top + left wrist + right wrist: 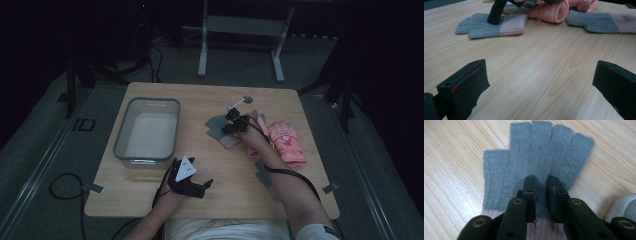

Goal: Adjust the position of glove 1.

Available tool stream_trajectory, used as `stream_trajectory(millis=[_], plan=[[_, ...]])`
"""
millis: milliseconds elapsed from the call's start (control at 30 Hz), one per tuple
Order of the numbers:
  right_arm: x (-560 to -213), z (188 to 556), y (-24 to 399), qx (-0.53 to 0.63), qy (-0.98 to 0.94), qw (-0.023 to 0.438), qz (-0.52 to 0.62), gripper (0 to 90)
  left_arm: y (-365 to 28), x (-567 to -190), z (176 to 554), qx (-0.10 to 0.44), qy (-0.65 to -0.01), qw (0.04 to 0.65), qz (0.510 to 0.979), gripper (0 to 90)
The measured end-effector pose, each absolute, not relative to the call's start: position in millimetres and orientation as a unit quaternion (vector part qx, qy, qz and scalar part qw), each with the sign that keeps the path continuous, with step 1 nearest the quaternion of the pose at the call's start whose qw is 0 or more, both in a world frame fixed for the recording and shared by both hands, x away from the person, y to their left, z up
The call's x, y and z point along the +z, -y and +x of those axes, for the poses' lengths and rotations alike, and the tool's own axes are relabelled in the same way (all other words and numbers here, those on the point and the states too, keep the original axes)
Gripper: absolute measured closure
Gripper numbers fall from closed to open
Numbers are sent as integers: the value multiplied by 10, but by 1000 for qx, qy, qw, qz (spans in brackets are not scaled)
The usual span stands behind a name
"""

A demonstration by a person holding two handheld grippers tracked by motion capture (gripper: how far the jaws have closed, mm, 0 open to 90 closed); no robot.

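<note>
The left tool [206, 185] is black, with a grey three-cornered plate on top that carries small dark dots. In the left gripper view its two jaws are thick black blocks, and the left one has a thin red mark along its edge. The right tool [226, 129] is also black, with a small green light on its body and a black cable along the forearm. In the right gripper view its arms have round brass-coloured rivets. The person wears a light top with short sleeves.
</note>
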State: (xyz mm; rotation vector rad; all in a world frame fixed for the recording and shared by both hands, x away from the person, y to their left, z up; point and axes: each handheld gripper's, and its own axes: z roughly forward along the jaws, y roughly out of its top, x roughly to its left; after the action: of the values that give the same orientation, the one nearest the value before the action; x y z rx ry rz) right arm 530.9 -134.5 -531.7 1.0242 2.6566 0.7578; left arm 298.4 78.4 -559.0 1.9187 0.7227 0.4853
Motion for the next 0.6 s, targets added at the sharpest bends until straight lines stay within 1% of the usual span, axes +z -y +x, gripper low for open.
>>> stream_trajectory(millis=[67, 133, 167, 267, 300, 400, 433, 600], plan=[[-5299, 5318, 1347, 264, -889, 86, 365, 835, -785, -5590, 2987, 199, -298, 495, 792, 0], [-5271, 5315, 1346, 268, -884, 89, 373, 849, -788, -5590, 2988, 199, -298, 495, 792, 0], [-5176, 5282, 1328, 274, -880, 105, 374, 853, -790, -5590, 2990, 198, -298, 496, 791, 0], [-4963, 5178, 1294, 287, -871, 133, 375, 854, -788, -5590, 2990, 198, -298, 495, 791, 0], [-4883, 5134, 1294, 298, -866, 138, 378, 854, -788, -5589, 2990, 199, -298, 495, 792, 0], [-4825, 5100, 1296, 303, -862, 140, 381, 854, -785, -5590, 2988, 199, -299, 495, 791, 0], [-4628, 4949, 1301, 325, -849, 152, 388, 854, -786, -5589, 2989, 200, -299, 494, 792, 0], [-4325, 4637, 1358, 364, -819, 168, 411, 854, -779, -5590, 2985, 202, -300, 493, 791, 0]])
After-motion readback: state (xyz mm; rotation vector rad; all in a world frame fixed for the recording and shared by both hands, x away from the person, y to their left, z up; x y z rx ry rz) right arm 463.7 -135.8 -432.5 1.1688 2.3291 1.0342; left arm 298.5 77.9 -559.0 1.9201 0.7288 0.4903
